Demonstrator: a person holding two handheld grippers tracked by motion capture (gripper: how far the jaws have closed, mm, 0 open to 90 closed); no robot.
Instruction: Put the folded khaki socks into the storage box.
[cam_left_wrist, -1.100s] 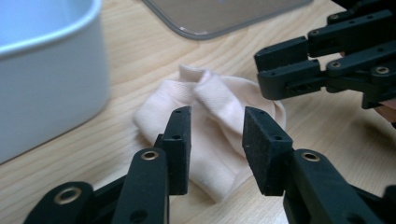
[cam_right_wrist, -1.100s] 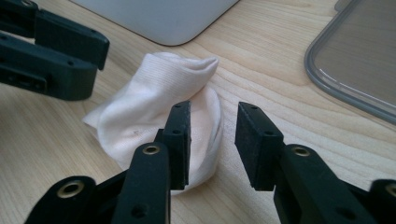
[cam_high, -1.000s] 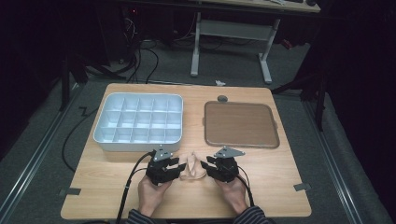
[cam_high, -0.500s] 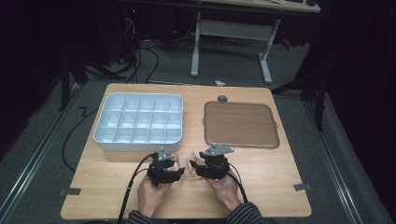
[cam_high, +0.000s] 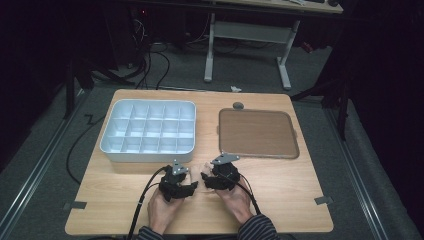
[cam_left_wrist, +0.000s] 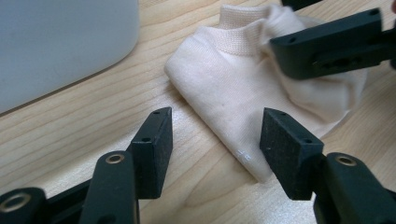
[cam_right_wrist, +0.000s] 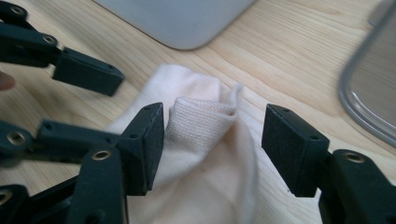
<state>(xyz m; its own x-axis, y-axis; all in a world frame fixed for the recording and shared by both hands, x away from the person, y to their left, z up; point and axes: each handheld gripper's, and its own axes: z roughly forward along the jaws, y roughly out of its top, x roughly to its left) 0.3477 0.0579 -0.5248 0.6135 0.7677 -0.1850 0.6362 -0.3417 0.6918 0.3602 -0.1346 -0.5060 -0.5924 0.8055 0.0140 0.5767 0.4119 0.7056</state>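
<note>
- Desk (cam_high: 280, 200): light wood, viewed from above; the person's forearms in striped sleeves enter from the near edge.
- Compartment tray (cam_high: 148, 131): pale grey, divided into a grid of small cells, on the left half of the desk, well beyond the hands. Its rounded corner also appears in the left gripper view (cam_left_wrist: 60, 42) and the right gripper view (cam_right_wrist: 182, 18).
- Left gripper (cam_high: 186, 187): held in the left hand (cam_high: 162, 210) near the front edge, a black cable trailing back toward the person. In the left gripper view (cam_left_wrist: 215, 144) its jaws stand apart, having just been opening; the folded edge of the sock lies between them, and the pads do not press on it.
- Sock (cam_left_wrist: 243, 88): cream-coloured, crumpled, lying flat on the desk between the two grippers, ribbed cuff toward the tray. In the right gripper view (cam_right_wrist: 205, 154) the cuff stands up slightly between the jaws.
- Right gripper (cam_high: 207, 179): held in the right hand (cam_high: 240, 202), just beside the left gripper, tips facing it. In the right gripper view (cam_right_wrist: 212, 144) the jaws are spread wide, having just been opening; the left pad sits right against the cuff, the right pad is clear of the fabric, no clamp on it.
- Brown tray (cam_high: 257, 133): flat, with a grey rim, on the right half of the desk, apart from the hands.
- Small grey round object (cam_high: 238, 105): just beyond the brown tray's far edge; identity cannot be told.
</note>
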